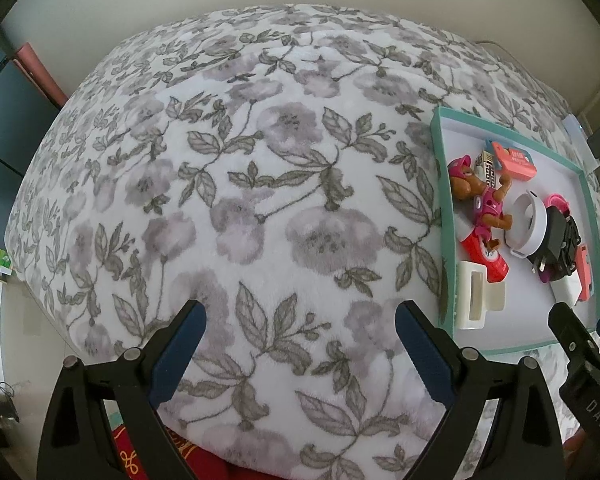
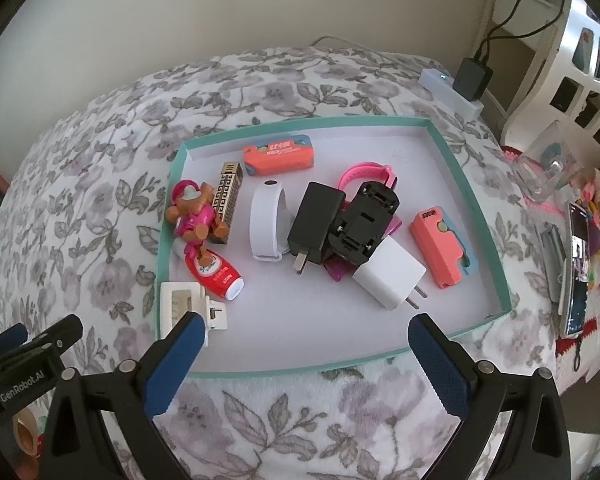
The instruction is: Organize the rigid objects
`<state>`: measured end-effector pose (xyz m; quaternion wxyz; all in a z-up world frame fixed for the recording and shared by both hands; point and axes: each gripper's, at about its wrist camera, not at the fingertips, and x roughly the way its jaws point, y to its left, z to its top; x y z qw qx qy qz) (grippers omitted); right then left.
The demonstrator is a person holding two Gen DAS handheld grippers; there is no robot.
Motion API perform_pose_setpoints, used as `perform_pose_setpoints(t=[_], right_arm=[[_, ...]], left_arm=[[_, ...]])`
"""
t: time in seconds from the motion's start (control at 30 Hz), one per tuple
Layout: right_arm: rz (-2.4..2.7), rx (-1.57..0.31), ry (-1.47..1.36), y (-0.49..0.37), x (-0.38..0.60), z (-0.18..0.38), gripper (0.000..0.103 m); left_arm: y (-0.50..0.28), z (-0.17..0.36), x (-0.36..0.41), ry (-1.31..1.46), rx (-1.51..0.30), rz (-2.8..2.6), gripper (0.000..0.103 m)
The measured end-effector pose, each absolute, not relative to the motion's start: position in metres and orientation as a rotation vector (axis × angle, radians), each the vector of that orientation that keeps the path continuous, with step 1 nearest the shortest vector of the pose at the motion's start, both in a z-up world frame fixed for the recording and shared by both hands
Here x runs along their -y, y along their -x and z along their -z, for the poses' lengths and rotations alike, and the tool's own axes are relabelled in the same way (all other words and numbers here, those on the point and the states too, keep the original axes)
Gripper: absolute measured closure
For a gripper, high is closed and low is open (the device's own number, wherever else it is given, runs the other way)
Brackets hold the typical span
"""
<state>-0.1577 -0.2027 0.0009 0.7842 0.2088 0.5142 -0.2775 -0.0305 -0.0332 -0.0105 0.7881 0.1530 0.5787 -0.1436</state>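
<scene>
— How are the two grippers seen?

— The left gripper (image 1: 300, 320) is held with its jaws spread wide and nothing between them, above the floral blanket (image 1: 228, 200). The right gripper (image 2: 306, 334) is likewise spread and empty, held over the near edge of the tray (image 2: 472, 196).

— Where is the tray placed?

— It is found directly ahead of the right gripper and off to the right of the left one, resting on the blanket.

— What is held in it?

— Just beyond the right gripper's left finger (image 2: 176, 354) a white clip (image 2: 180, 310) is seen, touching the tray's near-left wall. Ahead of it a red tube (image 2: 216, 272) is laid, with a toy dog (image 2: 194, 214) partly over it and a gold box (image 2: 228, 200) beside that. Further ahead a coral case (image 2: 280, 158) is set near the far wall. At the centre a white band (image 2: 265, 224), a black plug (image 2: 316, 224) and a black toy car (image 2: 364, 220) are clustered, touching or overlapping; a pink band (image 2: 364, 172) is partly hidden behind the car. A white plug (image 2: 388, 276) is laid ahead of the right finger (image 2: 440, 364), and a second coral case (image 2: 440, 248) lies to its right.

— And outside the tray?

— A phone (image 2: 578, 272) is propped far to the right.
</scene>
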Motion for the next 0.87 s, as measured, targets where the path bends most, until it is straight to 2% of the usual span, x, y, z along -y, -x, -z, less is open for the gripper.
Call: perform_pose_setpoints(t=[0.87], right_arm=[[0.594, -1.115, -0.434, 0.1547, 0.2027, 0.0006, 0.0]], left_arm=[[0.0308, 0.0053, 0.0337, -0.317, -1.217, 0.29, 0.007]])
